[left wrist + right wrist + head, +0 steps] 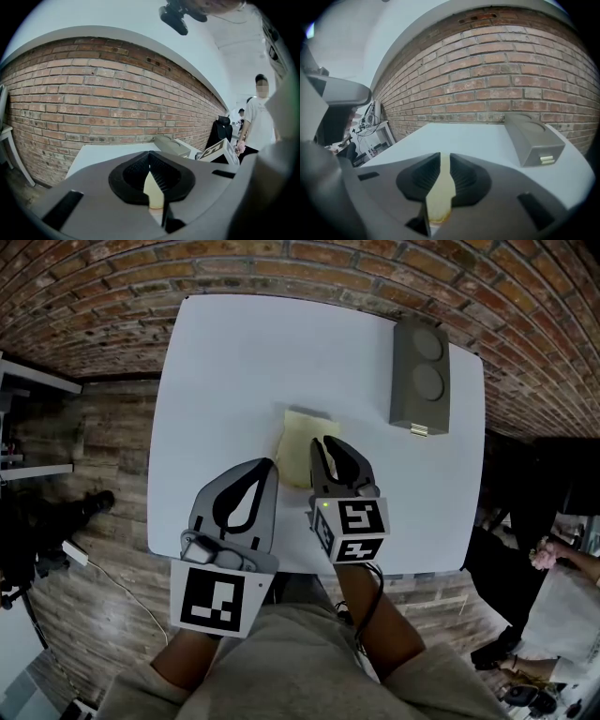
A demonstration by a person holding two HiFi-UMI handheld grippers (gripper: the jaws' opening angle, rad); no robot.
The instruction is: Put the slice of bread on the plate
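Note:
A pale slice of bread (298, 451) hangs just over the white table (234, 362) near its front middle. My right gripper (323, 442) is shut on it. In the right gripper view the bread (439, 197) stands edge-on between the two black pads, crust at the bottom, and the right gripper (445, 157) points toward the brick wall. My left gripper (272, 465) sits just left of the slice with its tips together at the bread's left edge. The left gripper (150, 154) has a pale wedge showing in the gap behind its tips. No plate is in view.
A grey box with two round wells (420, 376) stands at the table's back right, also seen as the grey box (532, 138). A brick wall lies behind the table. People stand off to the right (258, 122). Cables and a stand lie on the wood floor at left (56, 521).

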